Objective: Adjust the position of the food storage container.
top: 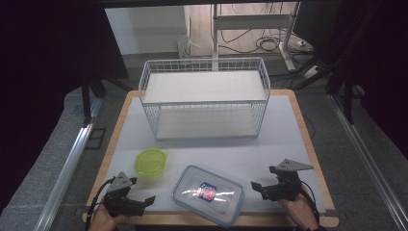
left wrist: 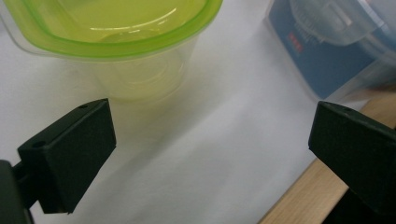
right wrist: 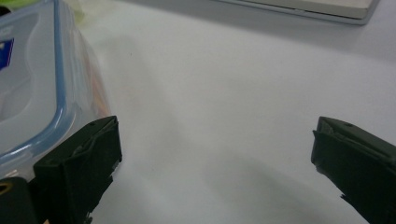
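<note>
I hold my left tool (top: 144, 201) at the near left corner of the white-covered worktop (top: 284, 139), jaws spread wide and empty. In the left gripper view, the small clear plastic tub with the lime-green lid (left wrist: 116, 42) stands just beyond the jaw tips, upright and not touched. My right tool (top: 257, 187) sits near the right front edge, also fully spread and gripping nothing. In the right gripper view, its one jaw lies just beside the wall of the large clear rectangular box with the blue-rimmed lid (right wrist: 32, 93); I cannot tell whether it touches.

Both containers rest on the worktop in front of me, the green-lidded tub (top: 152, 162) left of the rectangular box (top: 208, 194), close together but apart. The white two-tier wire rack (top: 204, 96) stands farther back, both shelves bare.

Judged step: approach, before any grasp. The containers are probably meant for the rack. The next move calls for advancing the left tool until its jaws straddle the tub below the lid rim, then closing. The tub wall looks thin, so moderate pressure is advisable.
</note>
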`<state>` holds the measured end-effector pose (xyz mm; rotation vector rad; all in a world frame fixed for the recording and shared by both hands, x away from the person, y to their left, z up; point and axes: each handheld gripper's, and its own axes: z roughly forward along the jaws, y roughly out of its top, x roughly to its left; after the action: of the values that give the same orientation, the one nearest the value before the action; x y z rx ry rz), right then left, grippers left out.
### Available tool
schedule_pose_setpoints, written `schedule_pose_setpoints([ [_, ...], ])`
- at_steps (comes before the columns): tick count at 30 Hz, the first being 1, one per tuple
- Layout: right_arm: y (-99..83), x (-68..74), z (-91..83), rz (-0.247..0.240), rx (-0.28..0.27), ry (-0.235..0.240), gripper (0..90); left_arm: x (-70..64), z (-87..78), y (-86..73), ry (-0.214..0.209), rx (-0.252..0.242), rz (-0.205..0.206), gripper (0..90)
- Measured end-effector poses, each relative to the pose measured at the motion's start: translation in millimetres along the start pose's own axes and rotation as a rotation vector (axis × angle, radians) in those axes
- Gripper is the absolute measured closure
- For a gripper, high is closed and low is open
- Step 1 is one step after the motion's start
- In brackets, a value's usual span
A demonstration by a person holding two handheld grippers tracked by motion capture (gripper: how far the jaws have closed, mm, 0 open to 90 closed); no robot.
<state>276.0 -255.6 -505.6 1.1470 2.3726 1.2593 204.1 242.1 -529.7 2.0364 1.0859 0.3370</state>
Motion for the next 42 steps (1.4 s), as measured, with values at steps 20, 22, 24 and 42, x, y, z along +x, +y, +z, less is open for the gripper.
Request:
schedule_pose_setpoints([
  [20, 2.8, 5.5, 0.5, -0.026, 0.010, 0.024, 0.0, -14.4, -5.4, 5.9, -0.085, -0.018, 0.060, 14.4],
  [22, 3.3, 7.1, 0.3, -0.031, 0.012, 0.023, 0.1, -18.0, -6.6, 7.8, -0.103, -0.025, 0.072, 19.2],
  [24, 4.8, 10.1, -1.0, -0.044, 0.009, 0.016, 4.7, -21.8, -6.6, 9.6, -0.118, -0.026, 0.082, 23.7],
  [42, 12.2, 53.8, -30.4, -0.195, 0.011, 0.125, 88.9, -43.6, 1.3, 22.4, -0.156, -0.011, 0.073, 87.0],
])
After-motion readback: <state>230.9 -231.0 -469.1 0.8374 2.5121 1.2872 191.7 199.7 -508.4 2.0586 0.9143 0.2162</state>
